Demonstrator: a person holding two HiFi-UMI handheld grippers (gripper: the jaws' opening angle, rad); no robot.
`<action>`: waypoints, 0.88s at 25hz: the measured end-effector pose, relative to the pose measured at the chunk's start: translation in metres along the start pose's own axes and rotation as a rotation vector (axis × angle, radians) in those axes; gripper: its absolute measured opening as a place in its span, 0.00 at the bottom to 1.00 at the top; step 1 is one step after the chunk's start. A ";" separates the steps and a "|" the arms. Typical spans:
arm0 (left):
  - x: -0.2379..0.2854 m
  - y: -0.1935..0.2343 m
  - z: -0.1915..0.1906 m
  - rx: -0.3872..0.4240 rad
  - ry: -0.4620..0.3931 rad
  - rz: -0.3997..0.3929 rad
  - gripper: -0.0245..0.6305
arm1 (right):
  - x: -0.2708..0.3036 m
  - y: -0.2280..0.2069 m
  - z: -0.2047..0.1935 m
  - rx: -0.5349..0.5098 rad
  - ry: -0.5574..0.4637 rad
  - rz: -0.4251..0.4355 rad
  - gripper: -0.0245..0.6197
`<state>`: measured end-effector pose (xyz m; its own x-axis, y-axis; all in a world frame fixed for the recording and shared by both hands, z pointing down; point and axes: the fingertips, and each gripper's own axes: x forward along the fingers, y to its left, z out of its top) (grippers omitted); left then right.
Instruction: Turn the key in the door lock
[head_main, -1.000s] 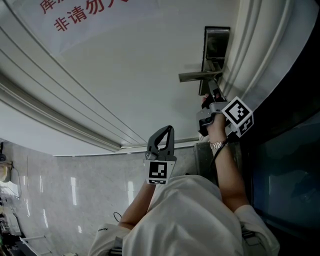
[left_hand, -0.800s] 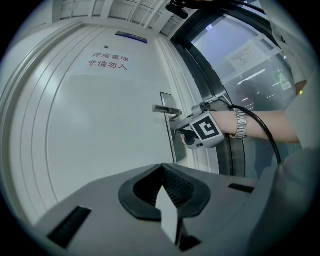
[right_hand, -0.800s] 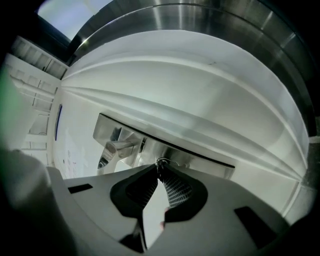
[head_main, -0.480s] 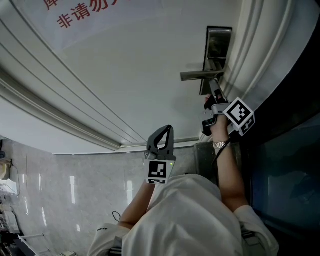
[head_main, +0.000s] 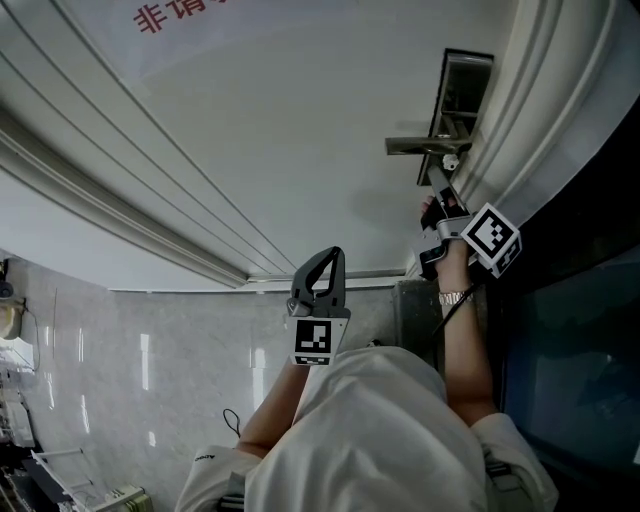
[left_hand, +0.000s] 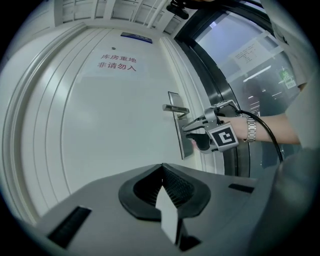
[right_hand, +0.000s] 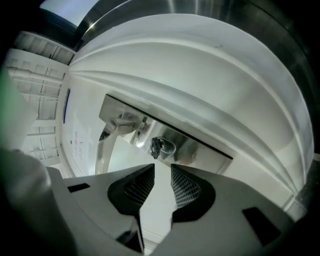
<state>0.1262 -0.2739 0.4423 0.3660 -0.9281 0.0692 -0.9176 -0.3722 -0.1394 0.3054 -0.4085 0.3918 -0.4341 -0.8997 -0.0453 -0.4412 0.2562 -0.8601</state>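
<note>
The key (right_hand: 159, 146) sits in the cylinder of the steel lock plate (right_hand: 200, 152) on the white door, below the lever handle (right_hand: 109, 142). My right gripper (right_hand: 162, 167) points at it, jaws open after just opening. The key stands just beyond the tips, with nothing between the pads. In the head view the key (head_main: 450, 162) shows under the handle (head_main: 420, 146), with the right gripper (head_main: 437, 182) close below it. My left gripper (head_main: 338, 256) hangs shut and empty, well to the left of the lock. In the left gripper view its jaws (left_hand: 161, 167) meet, facing the door.
The door (head_main: 300, 120) carries red printed characters (head_main: 165, 14) at the top left. A dark glass panel with a metal frame (head_main: 570, 330) borders the door on the right. The person's right forearm with a wristwatch (head_main: 456, 298) reaches up to the lock.
The right gripper's jaws have come off the key, which now shows free just beyond the tips. The head view has shifted a little, with the lock further right. The left gripper has hardly moved.
</note>
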 end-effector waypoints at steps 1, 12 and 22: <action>-0.002 0.003 -0.002 -0.003 0.003 0.007 0.05 | 0.000 -0.002 -0.006 0.004 0.010 -0.005 0.16; -0.025 0.030 -0.015 -0.040 0.011 0.061 0.05 | -0.002 -0.022 -0.086 -0.068 0.179 -0.099 0.16; -0.059 0.079 -0.039 -0.073 0.054 0.120 0.05 | 0.008 -0.020 -0.172 -0.228 0.337 -0.155 0.05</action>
<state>0.0266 -0.2481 0.4659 0.2460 -0.9630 0.1097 -0.9638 -0.2550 -0.0774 0.1756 -0.3597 0.4957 -0.5644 -0.7779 0.2763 -0.6670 0.2325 -0.7078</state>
